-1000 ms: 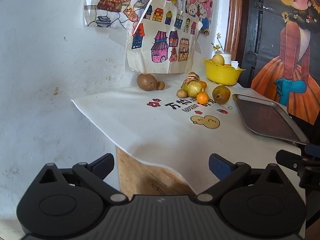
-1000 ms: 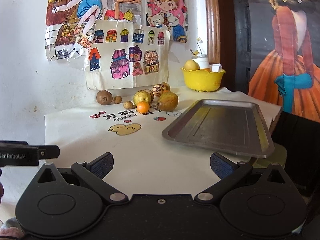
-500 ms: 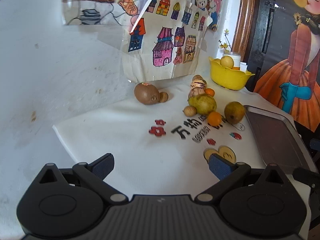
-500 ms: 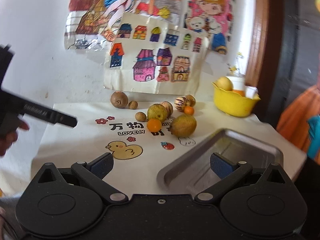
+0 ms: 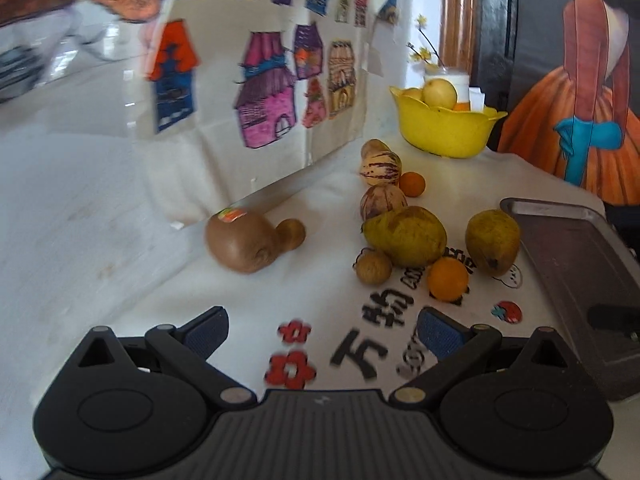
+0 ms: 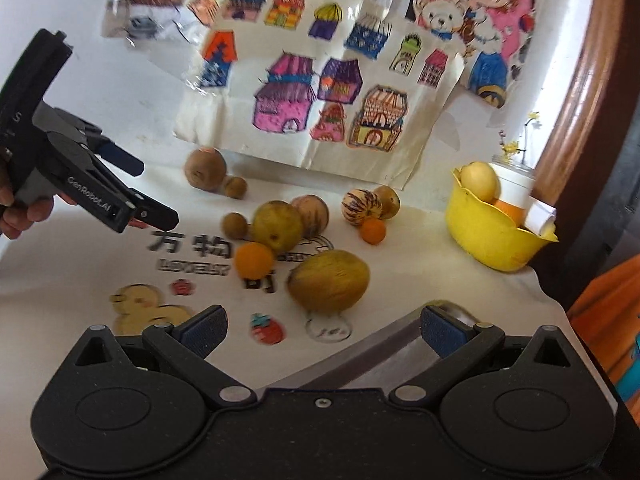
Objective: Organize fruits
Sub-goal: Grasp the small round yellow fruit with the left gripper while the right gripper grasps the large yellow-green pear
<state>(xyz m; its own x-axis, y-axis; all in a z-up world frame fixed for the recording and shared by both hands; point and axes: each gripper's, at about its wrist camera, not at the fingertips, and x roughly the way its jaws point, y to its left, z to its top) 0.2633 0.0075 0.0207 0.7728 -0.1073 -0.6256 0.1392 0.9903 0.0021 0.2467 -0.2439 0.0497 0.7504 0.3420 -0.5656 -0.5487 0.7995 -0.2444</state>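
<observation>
Loose fruit lies on a white cloth. A kiwi (image 5: 240, 242) lies nearest my left gripper (image 5: 322, 330), which is open and empty just short of it. Right of the kiwi are a green pear (image 5: 406, 236), a second pear (image 5: 492, 242), an orange (image 5: 447, 279) and a small brown longan (image 5: 374, 267). My right gripper (image 6: 323, 330) is open and empty, above the near corner of the metal tray (image 6: 384, 356), with a pear (image 6: 329, 286) and an orange (image 6: 253, 260) just ahead. The left gripper also shows in the right wrist view (image 6: 138, 190).
A yellow bowl (image 5: 444, 130) holding fruit stands at the back right, with a white cup behind it. Two striped melons (image 5: 380, 168) and a small orange (image 5: 412, 184) lie near the wall. Children's drawings (image 6: 320, 100) hang on the wall. The tray (image 5: 576, 264) lies along the table's right side.
Both grippers have moved forward over the table toward the fruit; the fruit now looms larger. The left one closed on the kiwi, the right one came over the tray's corner. Both stayed open.
</observation>
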